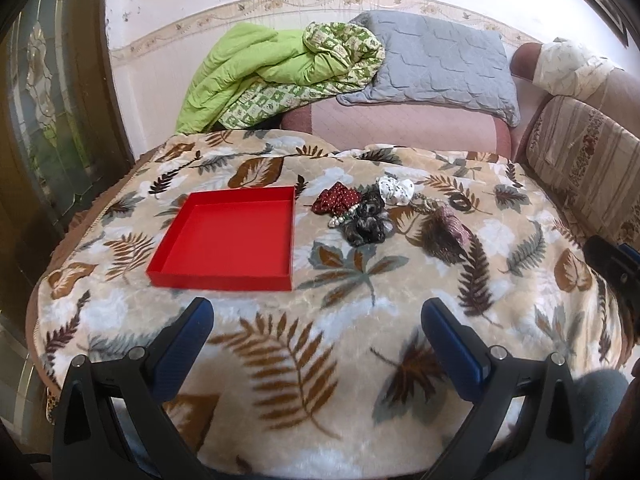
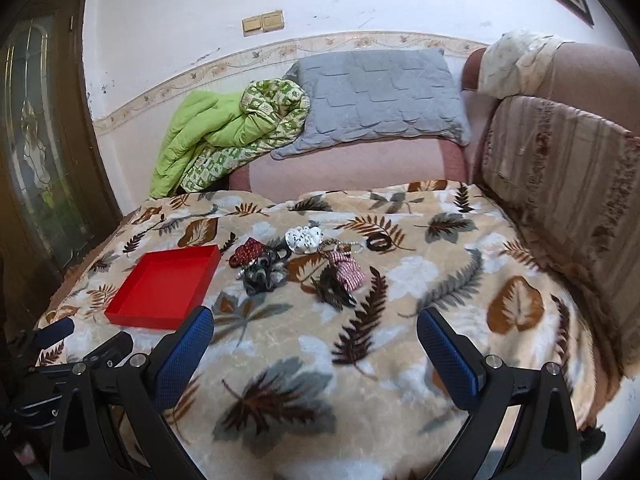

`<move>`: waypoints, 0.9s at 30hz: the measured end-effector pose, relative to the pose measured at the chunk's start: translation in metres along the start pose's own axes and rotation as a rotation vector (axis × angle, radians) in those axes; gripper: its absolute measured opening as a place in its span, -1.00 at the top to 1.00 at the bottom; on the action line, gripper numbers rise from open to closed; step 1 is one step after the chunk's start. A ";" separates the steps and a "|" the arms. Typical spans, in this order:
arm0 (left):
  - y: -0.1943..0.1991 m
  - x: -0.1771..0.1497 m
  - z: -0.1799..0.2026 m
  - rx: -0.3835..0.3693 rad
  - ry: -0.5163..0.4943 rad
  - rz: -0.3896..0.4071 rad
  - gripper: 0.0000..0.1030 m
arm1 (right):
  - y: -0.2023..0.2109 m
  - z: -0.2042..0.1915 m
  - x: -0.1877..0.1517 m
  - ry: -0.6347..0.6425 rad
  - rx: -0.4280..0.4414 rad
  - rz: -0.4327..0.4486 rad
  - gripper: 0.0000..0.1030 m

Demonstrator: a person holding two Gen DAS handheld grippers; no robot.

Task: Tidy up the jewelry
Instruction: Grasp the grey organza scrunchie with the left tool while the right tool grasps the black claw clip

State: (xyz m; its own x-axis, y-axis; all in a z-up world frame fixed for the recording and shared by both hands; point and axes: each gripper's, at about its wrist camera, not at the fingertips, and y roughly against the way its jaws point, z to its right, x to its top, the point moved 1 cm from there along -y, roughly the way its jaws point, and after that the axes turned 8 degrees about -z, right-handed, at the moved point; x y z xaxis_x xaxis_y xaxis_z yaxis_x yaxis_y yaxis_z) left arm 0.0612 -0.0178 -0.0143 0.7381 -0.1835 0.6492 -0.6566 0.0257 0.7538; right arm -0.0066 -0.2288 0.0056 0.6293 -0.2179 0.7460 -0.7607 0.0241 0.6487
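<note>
An empty red tray [image 1: 228, 236] [image 2: 164, 288] lies on a leaf-patterned blanket [image 1: 340, 360]. To its right sits a pile: a red dotted scrunchie [image 1: 336, 198] [image 2: 249, 251], a white scrunchie [image 1: 394, 190] [image 2: 304, 239], a dark grey scrunchie [image 1: 368, 224] [image 2: 264, 272], a pearl bracelet [image 1: 343, 218], a pink patterned scrunchie [image 1: 454, 226] [image 2: 347, 268], a dark hair claw [image 2: 332, 290] and a dark ring [image 1: 460, 202] [image 2: 378, 243]. My left gripper [image 1: 316, 320] is open and empty, short of the tray. My right gripper [image 2: 316, 328] is open and empty, short of the pile.
A pink sofa seat [image 1: 400, 124] lies behind the blanket, with a grey pillow [image 1: 432, 64], a green quilt [image 1: 256, 76] and a striped cushion [image 1: 580, 172] on the right. A glazed wooden door [image 1: 52, 120] stands at the left.
</note>
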 end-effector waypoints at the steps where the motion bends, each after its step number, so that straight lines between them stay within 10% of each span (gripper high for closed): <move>1: -0.009 0.005 -0.001 0.005 -0.006 0.002 -1.00 | -0.006 0.002 0.005 0.004 0.007 -0.004 -0.98; 17: -0.139 0.109 0.022 -0.183 0.003 -0.082 -0.65 | -0.149 0.008 0.131 -0.023 0.089 -0.056 -0.48; 27: -0.262 0.105 0.057 -0.275 -0.072 -0.243 0.06 | -0.260 0.049 0.081 -0.105 0.056 -0.263 0.20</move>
State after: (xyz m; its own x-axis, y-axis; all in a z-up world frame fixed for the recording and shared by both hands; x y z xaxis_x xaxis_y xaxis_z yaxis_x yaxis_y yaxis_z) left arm 0.3017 -0.0999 -0.1498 0.8484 -0.2849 0.4462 -0.3896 0.2345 0.8906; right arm 0.2341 -0.3006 -0.1096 0.7886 -0.3092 0.5315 -0.5828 -0.1001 0.8064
